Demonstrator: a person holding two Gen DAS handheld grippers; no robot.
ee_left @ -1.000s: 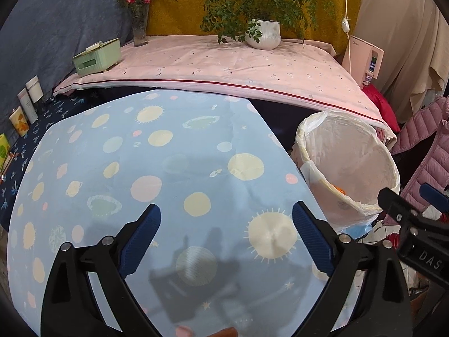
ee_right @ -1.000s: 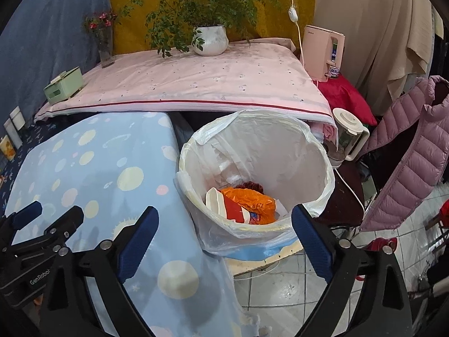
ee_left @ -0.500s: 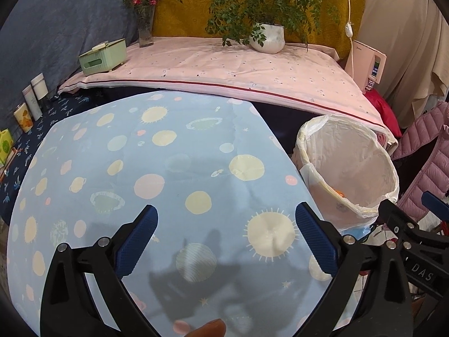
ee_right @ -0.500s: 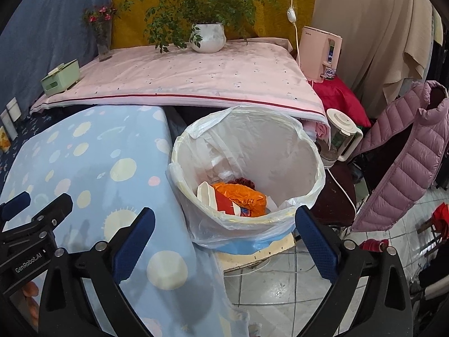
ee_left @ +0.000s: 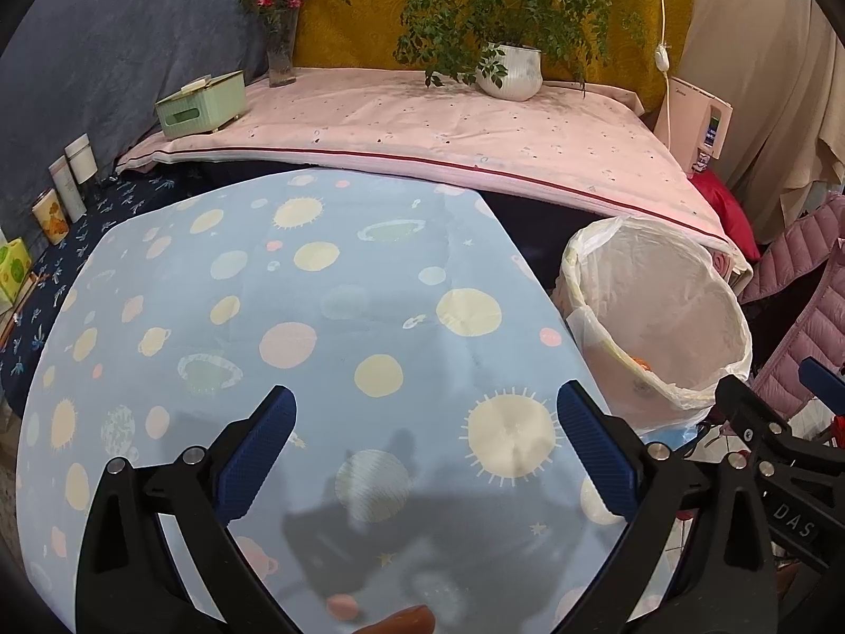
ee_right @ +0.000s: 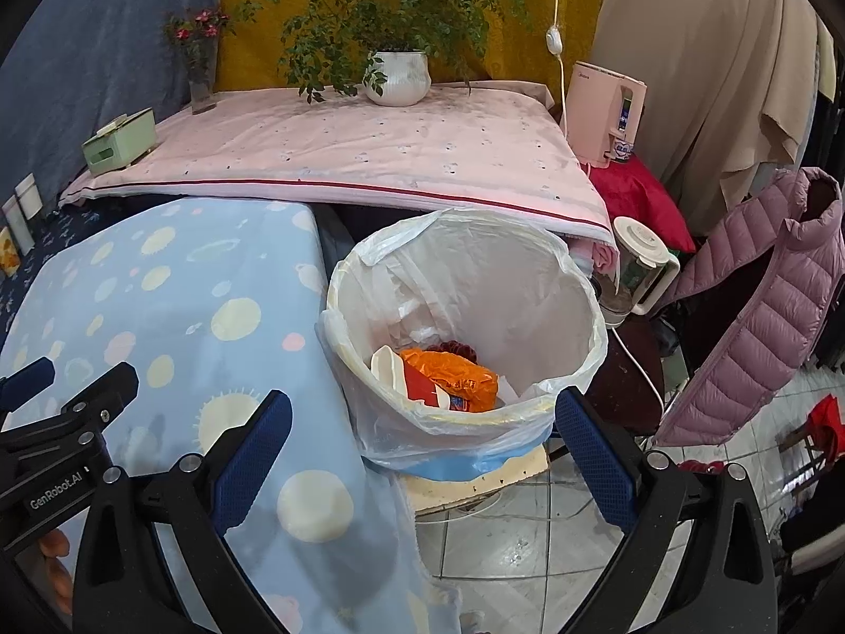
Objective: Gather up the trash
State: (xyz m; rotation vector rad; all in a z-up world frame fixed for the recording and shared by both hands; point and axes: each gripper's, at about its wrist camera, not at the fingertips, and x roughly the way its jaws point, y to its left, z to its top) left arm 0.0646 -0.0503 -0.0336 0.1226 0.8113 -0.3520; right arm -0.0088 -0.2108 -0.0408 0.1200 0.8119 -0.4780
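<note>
My left gripper hangs spread and empty over the cloth; my right gripper, also spread, faces the bin holding wrappers.

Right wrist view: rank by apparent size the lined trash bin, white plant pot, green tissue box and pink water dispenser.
1. White-bag-lined round trash bin, nearest the camera, which flatters it.
2. Pink boxy water dispenser.
3. White ribbed plant pot and pale green tissue box: too alike to separate.

Ahead of you a mustard-yellow wall meets a blue-grey drape. Below them runs a pink-covered bed, with a blue planet-print surface in front. At your right, beige curtains hang over pale floor tiles.
</note>
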